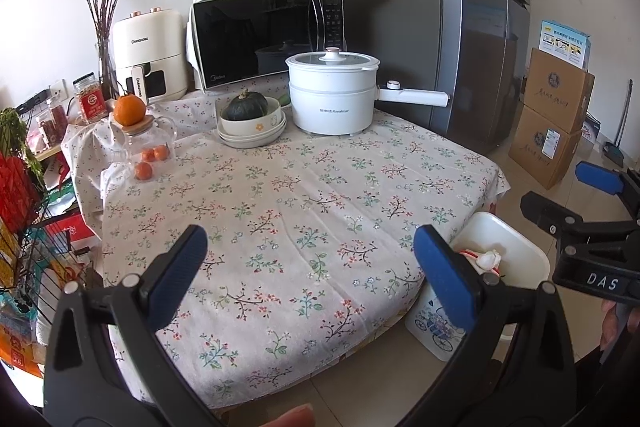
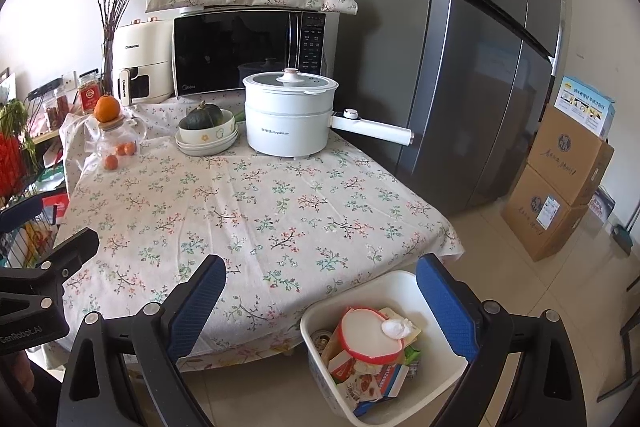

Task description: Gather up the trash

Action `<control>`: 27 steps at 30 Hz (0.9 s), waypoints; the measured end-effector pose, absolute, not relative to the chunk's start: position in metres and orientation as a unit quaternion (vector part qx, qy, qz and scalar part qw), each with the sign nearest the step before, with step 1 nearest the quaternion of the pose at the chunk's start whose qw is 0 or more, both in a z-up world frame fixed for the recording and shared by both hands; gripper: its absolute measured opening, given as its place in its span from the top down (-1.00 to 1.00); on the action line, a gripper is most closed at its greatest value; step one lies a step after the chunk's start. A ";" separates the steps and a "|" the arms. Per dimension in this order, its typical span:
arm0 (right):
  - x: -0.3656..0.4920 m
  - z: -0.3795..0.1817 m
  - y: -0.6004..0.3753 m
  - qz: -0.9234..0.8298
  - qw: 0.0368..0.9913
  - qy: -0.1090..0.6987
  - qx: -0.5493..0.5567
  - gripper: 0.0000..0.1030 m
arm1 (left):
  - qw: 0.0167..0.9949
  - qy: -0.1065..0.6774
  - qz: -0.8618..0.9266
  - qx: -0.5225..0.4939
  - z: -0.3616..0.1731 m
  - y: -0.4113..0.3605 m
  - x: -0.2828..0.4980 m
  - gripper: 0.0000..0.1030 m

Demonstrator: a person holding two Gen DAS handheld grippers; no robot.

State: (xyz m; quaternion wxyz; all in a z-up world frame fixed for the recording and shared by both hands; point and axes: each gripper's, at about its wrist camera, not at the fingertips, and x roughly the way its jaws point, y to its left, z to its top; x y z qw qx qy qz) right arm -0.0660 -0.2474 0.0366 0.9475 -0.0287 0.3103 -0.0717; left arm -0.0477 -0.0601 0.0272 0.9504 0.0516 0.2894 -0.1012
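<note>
We see the left tool (image 1: 310, 263) held above the near edge of the surface (image 1: 304, 203), its blue-padded fingers (image 1: 180, 267) spread wide with nothing between them. The right tool (image 2: 320, 301) is likewise spread and empty — it hangs above the white bin (image 2: 384, 347) that stands on the floor just beside the near right corner of the surface.

The bin holds the trash (image 2: 372, 343): a round white lid with a red rim lies on top, a crumpled white wad (image 2: 396, 327) rests on that lid, and printed wrappers and a carton sit below (a can end shows at the left wall). From the left wrist view only part of the bin (image 1: 516, 247) shows, with the wad visible inside.

The surface is covered by a floral cloth. At its far side we note:

- a white electric pot (image 2: 290, 115) with a lid and a long handle pointing right;
- a stack of bowls (image 2: 206, 135) holding a dark green squash (image 2: 200, 117);
- a glass jar (image 2: 116, 141) with an orange (image 2: 107, 108) on its lid and small oranges near its base.

Behind these stand a microwave (image 2: 240, 55) with a floral cover and a cream air fryer (image 2: 138, 63). A grey fridge (image 2: 472, 59) stands to the right — cardboard boxes (image 2: 560, 187) are stacked on the floor beyond it.
</note>
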 end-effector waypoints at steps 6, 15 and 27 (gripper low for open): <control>-0.065 0.036 -0.250 -0.072 0.947 0.311 -0.028 -0.90 | 0.950 0.289 -0.105 0.052 0.028 -0.062 -0.049 -0.99; -0.065 0.035 -0.250 -0.073 0.947 0.311 -0.027 -0.90 | 0.950 0.289 -0.107 0.051 0.028 -0.064 -0.048 -0.99; -0.065 0.034 -0.250 -0.072 0.947 0.313 -0.025 -0.91 | 0.949 0.291 -0.108 0.051 0.029 -0.064 -0.048 -0.99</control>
